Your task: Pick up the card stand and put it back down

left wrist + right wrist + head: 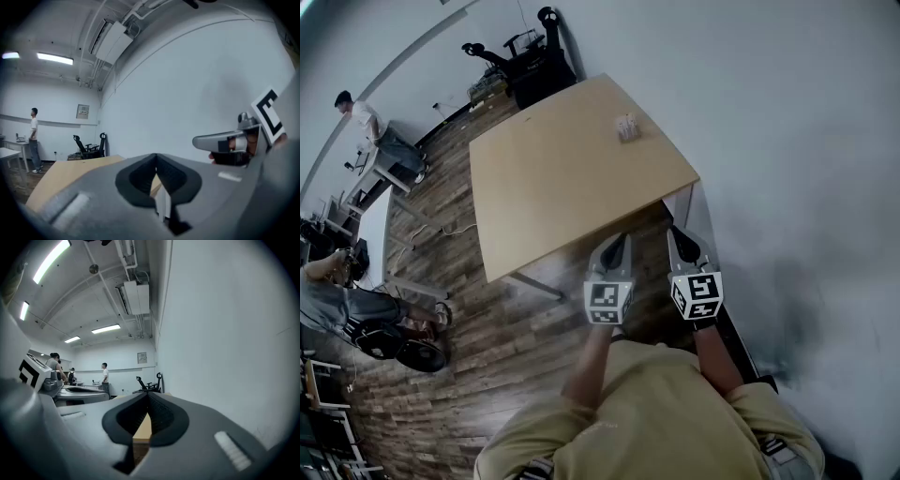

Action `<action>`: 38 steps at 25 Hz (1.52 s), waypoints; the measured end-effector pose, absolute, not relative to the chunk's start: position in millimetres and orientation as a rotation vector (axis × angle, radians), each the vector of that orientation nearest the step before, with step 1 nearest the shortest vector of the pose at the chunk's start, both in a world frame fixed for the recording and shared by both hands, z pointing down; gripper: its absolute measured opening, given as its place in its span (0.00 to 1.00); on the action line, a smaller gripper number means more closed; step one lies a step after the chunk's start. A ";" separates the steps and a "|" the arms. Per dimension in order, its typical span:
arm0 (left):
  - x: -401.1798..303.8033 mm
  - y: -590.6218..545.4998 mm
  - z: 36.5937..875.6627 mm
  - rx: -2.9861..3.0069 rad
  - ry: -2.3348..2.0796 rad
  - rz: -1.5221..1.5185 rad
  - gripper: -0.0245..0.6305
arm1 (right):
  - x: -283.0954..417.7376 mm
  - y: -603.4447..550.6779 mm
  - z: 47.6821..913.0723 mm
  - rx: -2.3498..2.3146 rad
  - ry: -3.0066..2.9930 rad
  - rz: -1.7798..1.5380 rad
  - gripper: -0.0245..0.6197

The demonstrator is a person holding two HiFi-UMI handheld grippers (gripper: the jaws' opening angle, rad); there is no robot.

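Observation:
The card stand [627, 127] is a small pale object standing near the far right edge of the light wooden table [562, 178]. Both grippers hover off the table's near corner, well short of the stand. My left gripper [619, 240] has its jaws shut with nothing between them, and its tips meet in the left gripper view [155, 157]. My right gripper [675, 231] is beside it, also shut and empty [147, 395]. The stand does not show in either gripper view; only a strip of table [65, 171] appears.
A white wall [787, 141] runs along the table's right side. Black office chairs [530, 56] stand beyond the far end. A person [358, 114] stands by a white desk at the left, and another person [328, 281] sits lower left. The floor is wood planks [487, 319].

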State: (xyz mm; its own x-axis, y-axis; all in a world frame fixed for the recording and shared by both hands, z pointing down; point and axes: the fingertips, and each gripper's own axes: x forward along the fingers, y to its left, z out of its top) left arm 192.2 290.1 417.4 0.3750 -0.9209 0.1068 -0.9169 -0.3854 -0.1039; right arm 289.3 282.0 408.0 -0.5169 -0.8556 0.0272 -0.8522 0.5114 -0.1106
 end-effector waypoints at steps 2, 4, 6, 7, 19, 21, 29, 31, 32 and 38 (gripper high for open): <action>198.4 287.6 418.7 -2.587 1.727 -0.265 0.04 | 296.3 277.1 405.2 -1.530 2.695 -0.183 0.05; 202.3 282.5 418.5 -2.597 1.723 -0.285 0.04 | 300.2 269.8 404.2 -1.533 2.685 -0.193 0.05; 201.3 274.6 417.7 -2.600 1.714 -0.273 0.04 | 299.3 261.2 407.1 -1.538 2.678 -0.209 0.05; 198.9 270.9 417.2 -2.596 1.712 -0.260 0.04 | 297.5 257.6 409.9 -1.542 2.676 -0.220 0.05; 164.2 155.9 436.9 -2.631 1.685 -0.184 0.04 | 266.0 160.1 425.1 -1.559 2.637 -0.201 0.05; 156.2 127.2 427.7 -2.637 1.672 -0.171 0.04 | 260.9 133.7 415.1 -1.587 2.628 -0.185 0.05; 109.3 9.0 413.2 -2.655 1.639 -0.109 0.04 | 222.4 23.5 402.5 -1.660 2.610 -0.169 0.05; 98.1 -12.5 418.7 -2.669 1.644 -0.113 0.04 | 208.1 1.9 406.3 -1.661 2.627 -0.176 0.05; 93.3 -22.4 421.8 -2.678 1.644 -0.120 0.04 | 202.2 -9.3 407.9 -1.663 2.630 -0.184 0.05; 58.8 -76.1 442.6 -2.725 1.625 -0.150 0.04 | 163.3 -70.6 421.7 -1.661 2.649 -0.217 0.05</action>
State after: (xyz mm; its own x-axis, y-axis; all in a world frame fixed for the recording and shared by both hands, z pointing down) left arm 58.8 -76.1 442.6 0.4721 -0.8760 0.0986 -0.8793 -0.4759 -0.0187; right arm 163.3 -70.6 421.7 -0.4382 -0.8963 0.0675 -0.8953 0.4286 -0.1211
